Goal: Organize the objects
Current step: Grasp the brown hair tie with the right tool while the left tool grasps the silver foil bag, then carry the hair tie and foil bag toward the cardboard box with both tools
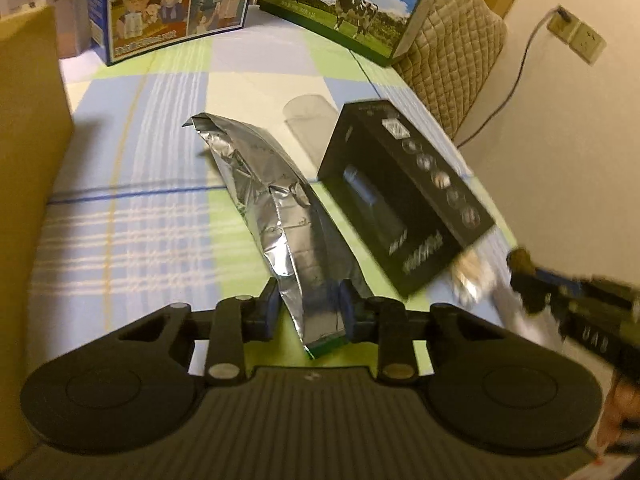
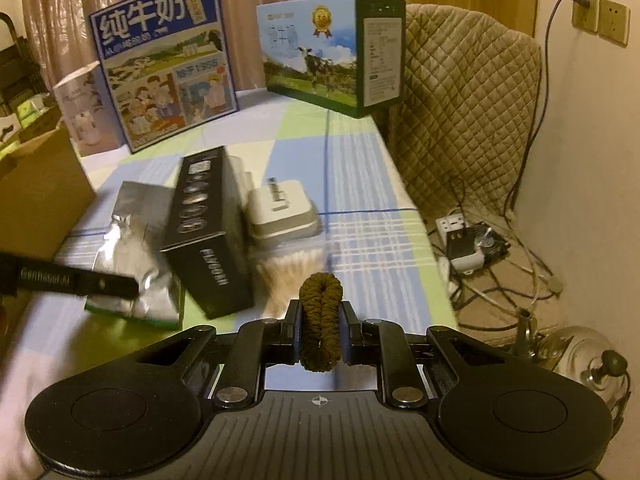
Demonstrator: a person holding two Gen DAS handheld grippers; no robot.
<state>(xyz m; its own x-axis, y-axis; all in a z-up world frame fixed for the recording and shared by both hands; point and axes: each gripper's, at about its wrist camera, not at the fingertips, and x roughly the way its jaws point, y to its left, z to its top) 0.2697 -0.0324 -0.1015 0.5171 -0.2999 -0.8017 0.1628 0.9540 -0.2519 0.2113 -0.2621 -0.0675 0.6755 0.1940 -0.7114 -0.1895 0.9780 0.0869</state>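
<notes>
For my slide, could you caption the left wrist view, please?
Left gripper clamps a silver foil pouch beside a black box.

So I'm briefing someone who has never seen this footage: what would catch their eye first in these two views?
Likely the crinkled silver foil pouch, clamped in the left gripper above the plaid tablecloth, with a black rectangular box just right of it. Next, the brown braided cord loop pinched in the right gripper. At the table's far end stand two colourful milk cartons, one showing a cow.
</notes>
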